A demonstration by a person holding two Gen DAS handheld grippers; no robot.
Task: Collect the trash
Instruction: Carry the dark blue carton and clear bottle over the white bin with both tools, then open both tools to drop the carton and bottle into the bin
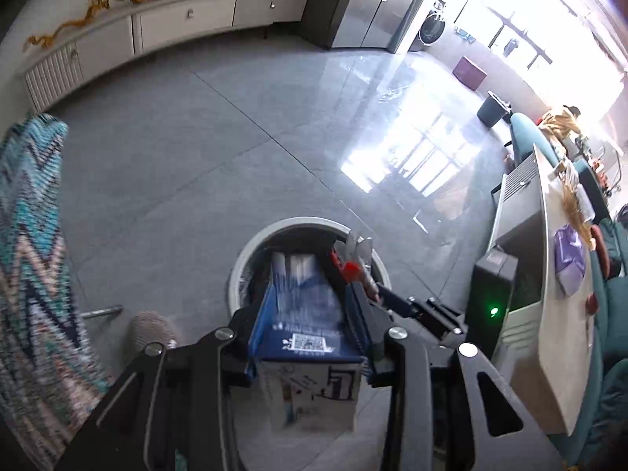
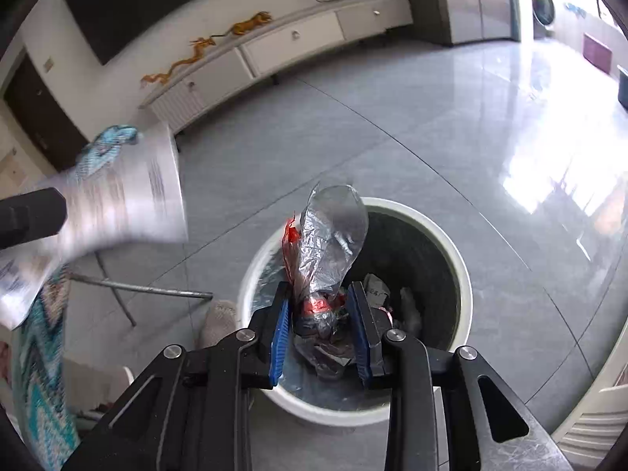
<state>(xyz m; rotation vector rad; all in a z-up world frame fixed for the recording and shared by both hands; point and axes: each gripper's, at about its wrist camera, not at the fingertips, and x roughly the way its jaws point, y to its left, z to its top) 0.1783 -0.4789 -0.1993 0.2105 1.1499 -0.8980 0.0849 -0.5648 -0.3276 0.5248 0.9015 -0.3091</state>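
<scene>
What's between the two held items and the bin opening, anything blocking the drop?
Nothing visible blocks it. The right gripper holds the crumpled plastic wrapper directly over the open white bin, which holds only some trash low inside. The left gripper holds the carton just above the bin's near rim.

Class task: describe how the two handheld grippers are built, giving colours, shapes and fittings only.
Both the left gripper and the right gripper have black angular linkage arms with slotted cut-outs and round silver pivot bolts. Each has two blue ribbed pads on black fingers.
</scene>
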